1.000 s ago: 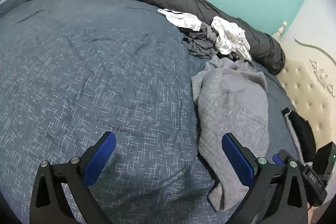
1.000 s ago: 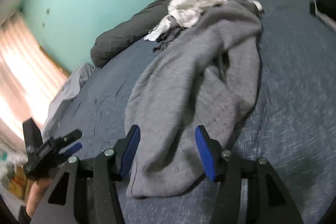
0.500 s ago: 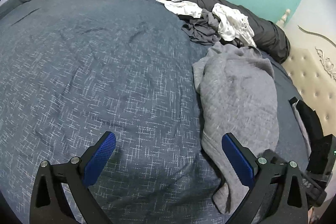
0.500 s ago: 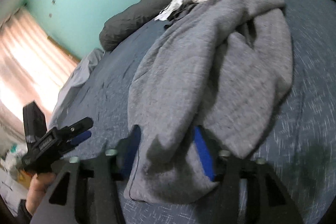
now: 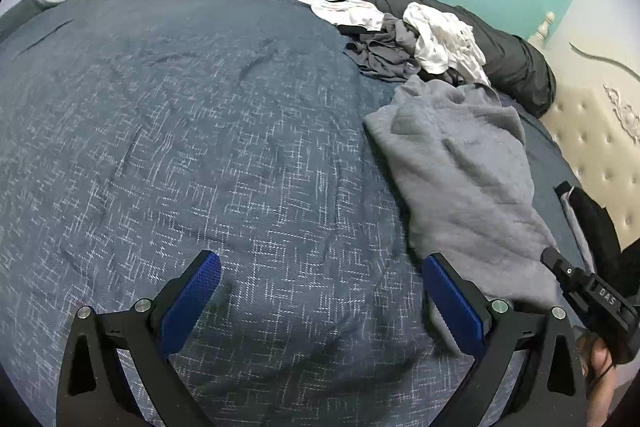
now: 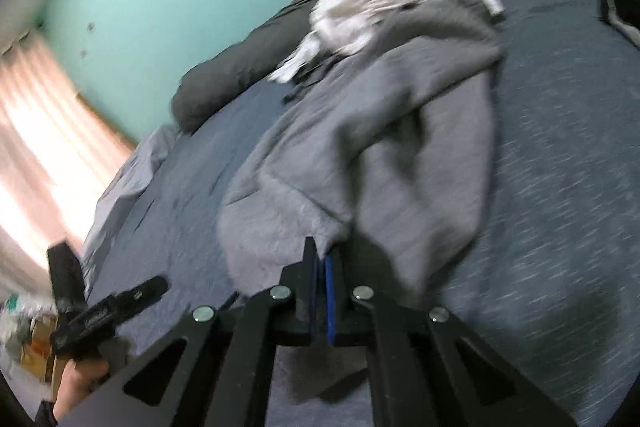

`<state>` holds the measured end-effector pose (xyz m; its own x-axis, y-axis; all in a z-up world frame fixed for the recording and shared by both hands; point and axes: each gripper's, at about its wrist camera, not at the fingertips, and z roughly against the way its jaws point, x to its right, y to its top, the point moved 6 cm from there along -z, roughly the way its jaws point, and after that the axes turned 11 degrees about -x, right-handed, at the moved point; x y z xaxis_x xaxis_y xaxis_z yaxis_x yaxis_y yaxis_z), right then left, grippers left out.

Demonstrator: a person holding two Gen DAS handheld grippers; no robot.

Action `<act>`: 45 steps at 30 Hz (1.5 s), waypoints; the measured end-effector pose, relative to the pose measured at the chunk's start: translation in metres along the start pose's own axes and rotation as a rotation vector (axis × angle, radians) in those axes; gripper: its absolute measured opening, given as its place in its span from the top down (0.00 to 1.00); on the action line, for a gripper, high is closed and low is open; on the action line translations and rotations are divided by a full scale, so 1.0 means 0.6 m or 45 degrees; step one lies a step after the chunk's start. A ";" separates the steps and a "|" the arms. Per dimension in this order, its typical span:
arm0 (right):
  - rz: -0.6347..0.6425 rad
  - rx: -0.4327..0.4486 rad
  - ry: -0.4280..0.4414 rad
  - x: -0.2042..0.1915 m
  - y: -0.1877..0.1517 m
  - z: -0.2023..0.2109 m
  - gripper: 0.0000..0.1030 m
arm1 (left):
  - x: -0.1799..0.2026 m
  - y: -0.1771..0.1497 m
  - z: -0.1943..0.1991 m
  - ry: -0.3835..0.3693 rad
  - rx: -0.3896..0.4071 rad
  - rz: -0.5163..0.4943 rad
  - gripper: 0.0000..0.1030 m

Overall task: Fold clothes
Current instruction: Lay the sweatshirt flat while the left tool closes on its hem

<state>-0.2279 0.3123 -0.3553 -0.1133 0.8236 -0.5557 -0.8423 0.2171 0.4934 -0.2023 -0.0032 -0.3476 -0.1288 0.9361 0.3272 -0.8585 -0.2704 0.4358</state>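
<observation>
Early stage, nothing folded; grey sweatshirt (image 5: 460, 163) crumpled on bed (image 5: 200, 131) at 3 o'clock; right tool (image 6: 322, 267) clamped on its near edge; left tool (image 5: 320, 299) wide open, empty; pile of clothes (image 5: 400, 35) at 1 o'clock untouched.

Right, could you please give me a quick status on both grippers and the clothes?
Right gripper shut on grey sweater. Left gripper open, empty, over blue bedspread. More clothes piled behind sweater. Nothing in the way.
</observation>
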 end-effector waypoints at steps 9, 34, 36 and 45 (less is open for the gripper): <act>-0.114 0.015 -0.058 0.049 0.005 0.003 0.97 | 0.034 0.005 -0.014 -0.003 -0.043 -0.104 0.00; -0.155 0.010 -0.008 0.050 0.009 0.005 0.83 | 0.127 0.023 -0.098 -0.091 -0.171 -0.254 0.00; -0.157 0.009 -0.002 0.050 0.008 0.005 0.82 | 0.128 0.023 -0.100 -0.080 -0.173 -0.249 0.00; -0.164 0.011 0.013 0.049 0.007 0.006 0.82 | 0.136 0.021 -0.104 -0.102 -0.179 -0.260 0.00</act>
<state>-0.2327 0.3393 -0.3673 -0.0099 0.7833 -0.6216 -0.8457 0.3251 0.4231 -0.2543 0.0836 -0.3678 0.0894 0.9459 0.3118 -0.9240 -0.0381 0.3805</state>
